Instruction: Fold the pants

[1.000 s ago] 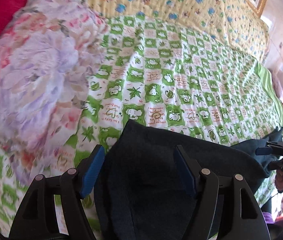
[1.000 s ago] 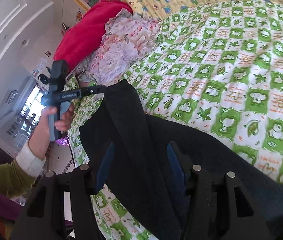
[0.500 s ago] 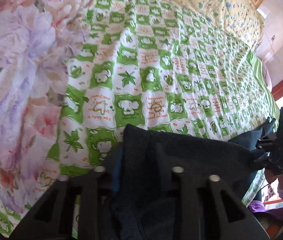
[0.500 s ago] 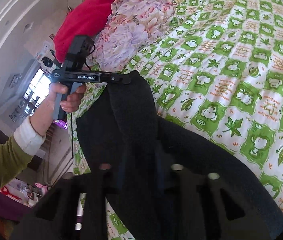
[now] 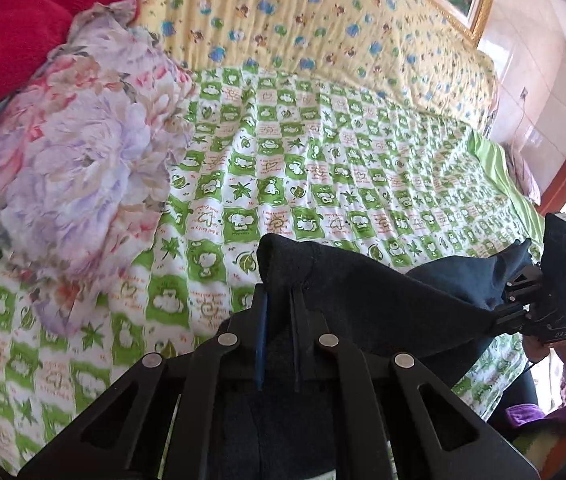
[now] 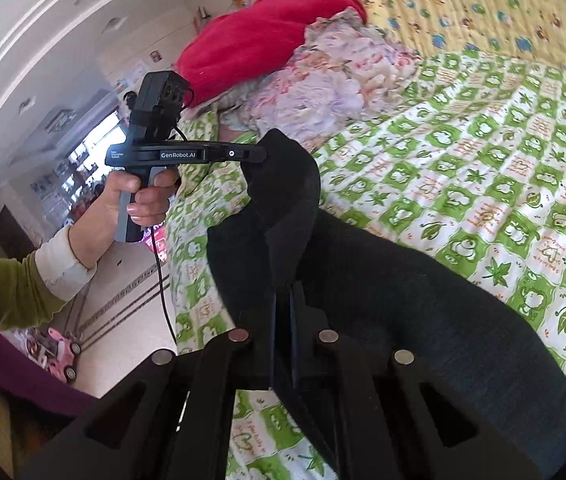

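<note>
Dark navy pants (image 5: 383, 304) hang stretched between both grippers above a green-checked bed sheet (image 5: 323, 168). In the left wrist view my left gripper (image 5: 279, 294) is shut on one raised corner of the cloth. At the far right of that view my right gripper (image 5: 503, 306) pinches the other corner. In the right wrist view my right gripper (image 6: 287, 292) is shut on the pants (image 6: 403, 300), which bunch up in front of it. There my left gripper (image 6: 261, 155), held by a person's hand (image 6: 139, 196), is clamped on the far corner.
A crumpled floral quilt (image 5: 83, 152) and a red blanket (image 5: 23, 20) lie at the left of the bed. A yellow quilt (image 5: 323, 20) lies along the back. The bed's edge drops to a tiled floor with a pink toy car (image 6: 63, 352).
Both grippers went from open around the pants' edge to shut on it. The gripped corners have since risen off the sheet, and both views have pulled back.
</note>
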The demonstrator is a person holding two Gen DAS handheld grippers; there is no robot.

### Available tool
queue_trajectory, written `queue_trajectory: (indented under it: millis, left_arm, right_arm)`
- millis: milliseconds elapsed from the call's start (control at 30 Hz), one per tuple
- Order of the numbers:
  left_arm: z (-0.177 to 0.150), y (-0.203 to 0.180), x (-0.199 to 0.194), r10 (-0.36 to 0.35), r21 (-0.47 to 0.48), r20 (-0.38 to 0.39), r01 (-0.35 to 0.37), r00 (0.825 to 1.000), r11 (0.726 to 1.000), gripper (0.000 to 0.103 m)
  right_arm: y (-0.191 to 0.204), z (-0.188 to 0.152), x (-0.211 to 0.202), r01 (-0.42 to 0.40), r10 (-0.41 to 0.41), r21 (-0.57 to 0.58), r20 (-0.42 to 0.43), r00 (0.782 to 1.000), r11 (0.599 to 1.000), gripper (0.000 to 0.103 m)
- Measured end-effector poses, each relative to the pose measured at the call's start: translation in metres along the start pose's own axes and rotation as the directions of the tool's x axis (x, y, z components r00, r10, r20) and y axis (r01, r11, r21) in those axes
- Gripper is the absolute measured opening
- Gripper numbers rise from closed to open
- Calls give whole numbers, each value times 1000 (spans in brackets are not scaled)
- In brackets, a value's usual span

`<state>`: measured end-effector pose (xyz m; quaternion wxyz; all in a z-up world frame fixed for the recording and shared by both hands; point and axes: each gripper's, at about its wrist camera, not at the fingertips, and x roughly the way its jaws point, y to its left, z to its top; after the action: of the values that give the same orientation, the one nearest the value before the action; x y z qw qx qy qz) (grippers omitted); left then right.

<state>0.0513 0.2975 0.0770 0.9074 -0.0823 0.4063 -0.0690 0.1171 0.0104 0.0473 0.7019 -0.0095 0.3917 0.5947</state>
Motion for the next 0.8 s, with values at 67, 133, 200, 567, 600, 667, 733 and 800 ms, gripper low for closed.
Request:
queue_trajectory:
  millis: [67,133,200,567,600,667,733,800]
  left_arm:
    - [-13,0,-8,3,-26,24,-3,1000,1000,8]
    - [-27,0,-16,9,-56,52,-6,999,998,7]
    - [-40,2,-21,12,-93,76,-5,997,996,7]
    - [-92,19,-17,60,-242,164,-19,985,970,8]
    - [-96,19,-18,65,-253,169,-21,983,967,9]
    - [-103,21,-19,74,-282,178,-21,981,959,10]
    - [-109,22,-21,84,-311,180,-24,980,950,11]
    - [-115,24,-25,102,-347,176,-35,979,937,13]
  right_arm:
    - [5,-6,2,-4,4,-18,-11,1000,1000,7]
    - [9,-11,4,-6,5,-26,-19,1000,1000,7]
    - [11,-16,7,-7,6,-28,-24,1000,1000,7]
    - [25,-34,30,59,-66,-79,-80,995,995,7]
    - [25,-35,32,62,-68,-75,-86,994,995,7]
    - [25,-37,34,65,-72,-73,-95,993,995,9]
    - [24,-38,35,66,-72,-61,-100,992,996,10]
    - [25,-39,36,75,-81,-59,-96,992,995,10]
